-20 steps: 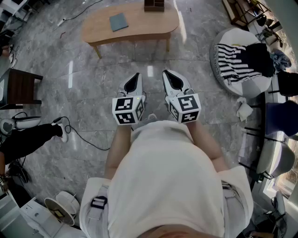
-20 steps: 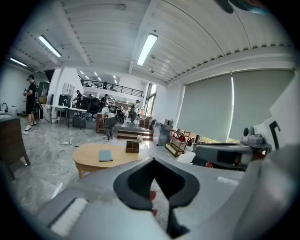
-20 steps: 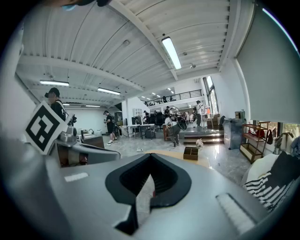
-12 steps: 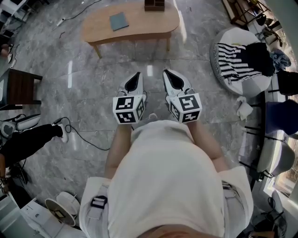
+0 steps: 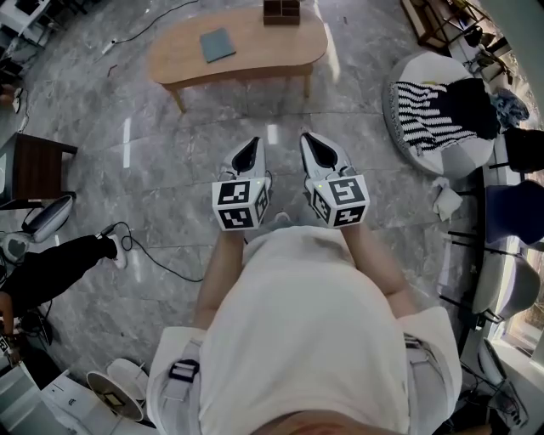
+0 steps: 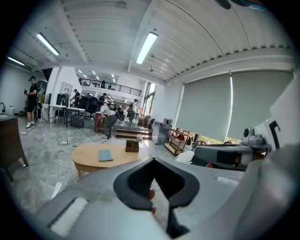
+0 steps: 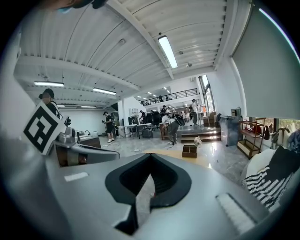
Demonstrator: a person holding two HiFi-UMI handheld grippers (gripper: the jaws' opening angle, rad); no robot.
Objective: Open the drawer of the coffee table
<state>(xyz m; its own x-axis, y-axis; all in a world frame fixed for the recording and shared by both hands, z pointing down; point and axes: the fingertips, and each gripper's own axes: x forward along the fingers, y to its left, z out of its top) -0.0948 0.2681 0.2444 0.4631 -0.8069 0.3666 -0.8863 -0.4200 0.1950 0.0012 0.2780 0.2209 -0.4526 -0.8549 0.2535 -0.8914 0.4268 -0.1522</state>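
The oval wooden coffee table (image 5: 272, 53) stands on the marble floor at the top of the head view. A blue-grey book (image 5: 218, 41) and a dark wooden box (image 5: 281, 10) lie on it. No drawer shows from here. My left gripper (image 5: 252, 144) and right gripper (image 5: 309, 138) are side by side in front of my torso, over bare floor well short of the table. Both are shut with nothing between the jaws. The left gripper view looks past its closed tips (image 6: 152, 159) to the table (image 6: 89, 158) and book (image 6: 105, 155). The right gripper view shows its tips (image 7: 151, 154) and the box (image 7: 190, 151).
A dark side table (image 5: 38, 166) stands at the left, with a cable (image 5: 157, 259) and a person's dark-clad leg (image 5: 51, 265) on the floor below it. A round seat with a striped cloth (image 5: 433, 115) and chairs fill the right side. Open marble floor lies between me and the coffee table.
Both grippers sit slightly lower and further right in the head view, still side by side and shut. The table has barely shifted in the view.
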